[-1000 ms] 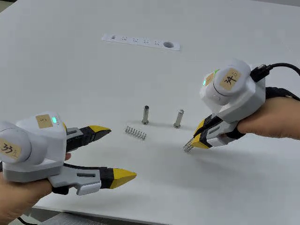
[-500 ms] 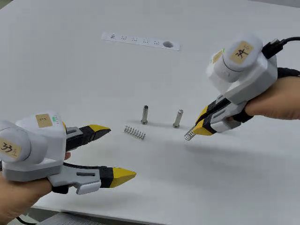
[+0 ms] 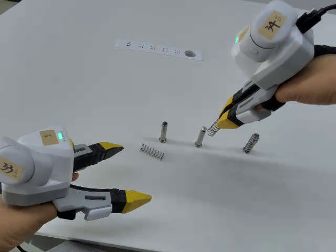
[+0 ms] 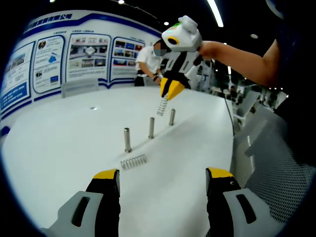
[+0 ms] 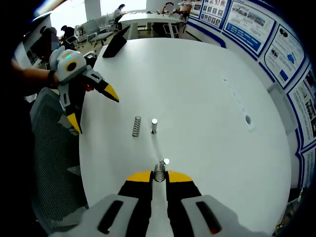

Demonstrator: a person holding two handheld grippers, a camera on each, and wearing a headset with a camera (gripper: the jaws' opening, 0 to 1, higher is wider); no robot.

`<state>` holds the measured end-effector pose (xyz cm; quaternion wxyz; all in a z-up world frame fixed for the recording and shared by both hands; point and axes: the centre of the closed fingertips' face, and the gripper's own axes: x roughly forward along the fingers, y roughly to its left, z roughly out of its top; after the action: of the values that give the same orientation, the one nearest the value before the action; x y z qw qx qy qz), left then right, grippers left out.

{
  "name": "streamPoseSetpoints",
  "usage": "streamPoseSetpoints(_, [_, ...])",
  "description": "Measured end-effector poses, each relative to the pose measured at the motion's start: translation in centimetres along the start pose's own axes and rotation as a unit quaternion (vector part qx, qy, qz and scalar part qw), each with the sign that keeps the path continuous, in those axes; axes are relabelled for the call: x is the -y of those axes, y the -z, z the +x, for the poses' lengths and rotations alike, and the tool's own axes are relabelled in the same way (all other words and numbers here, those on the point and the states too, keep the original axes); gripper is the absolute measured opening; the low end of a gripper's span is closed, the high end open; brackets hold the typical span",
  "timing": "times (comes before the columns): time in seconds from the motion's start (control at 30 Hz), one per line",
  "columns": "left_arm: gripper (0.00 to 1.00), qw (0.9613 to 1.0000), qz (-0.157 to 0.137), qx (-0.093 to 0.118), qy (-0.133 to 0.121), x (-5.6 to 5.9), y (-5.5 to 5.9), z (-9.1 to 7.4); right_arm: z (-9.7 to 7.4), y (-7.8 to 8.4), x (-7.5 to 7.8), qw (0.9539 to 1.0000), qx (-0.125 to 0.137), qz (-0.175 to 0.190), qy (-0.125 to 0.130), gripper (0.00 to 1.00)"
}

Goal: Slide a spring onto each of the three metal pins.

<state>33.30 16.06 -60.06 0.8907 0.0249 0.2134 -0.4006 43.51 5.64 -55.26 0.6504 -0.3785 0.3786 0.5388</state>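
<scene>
**Spring hangs at the middle pin's head**

The right tool point(image 3: 226, 123) is raised over the white surface point(image 3: 79, 94) and angled down to the left. Its yellow-tipped jaws are pinched together on one end of the held spring point(image 3: 212, 128). The coil sticks out past the tips, and its free end sits just beside the top of the middle pin point(image 3: 200, 136). From the head view I cannot tell whether coil and pin touch. In the right gripper view the jaws rise closed on the coil, and the pin's round head shows just beyond it.

The left pin point(image 3: 163, 131) stands upright and bare, near the middle one. A loose spring point(image 3: 151, 151) lies flat on its side in front of it and a little to the left, apart from both pins. Off to the right stands the third pin point(image 3: 251, 143), which leans slightly in the head view and has a coil wound round its shaft.

The left tool point(image 3: 133, 172) hovers low at the near left corner. Its jaws are spread wide with nothing between them, and it points toward the pins from well apart. In the left gripper view the three pins recede in a row across the surface. The loose spring lies nearest, and the right tool is above them with its coil hanging down.

A white power strip point(image 3: 159, 49) lies far back on the surface.
</scene>
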Motion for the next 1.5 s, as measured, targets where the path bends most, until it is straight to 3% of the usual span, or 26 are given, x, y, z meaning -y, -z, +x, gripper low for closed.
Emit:
streamPoseSetpoints(0.63, [0.72, 1.0, -0.008, -0.003, -0.005, -0.3, 0.5, -0.1, 2.4, -0.3, 1.8, 0.9997, -0.018, -0.001, -0.014, 0.11])
streamPoseSetpoints(1.5, [0.72, 0.9999, -0.014, -0.005, -0.007, -0.5, 0.9, -0.1, 6.6, 0.6, 1.9, 0.9973, -0.066, 0.002, -0.033, 0.11])
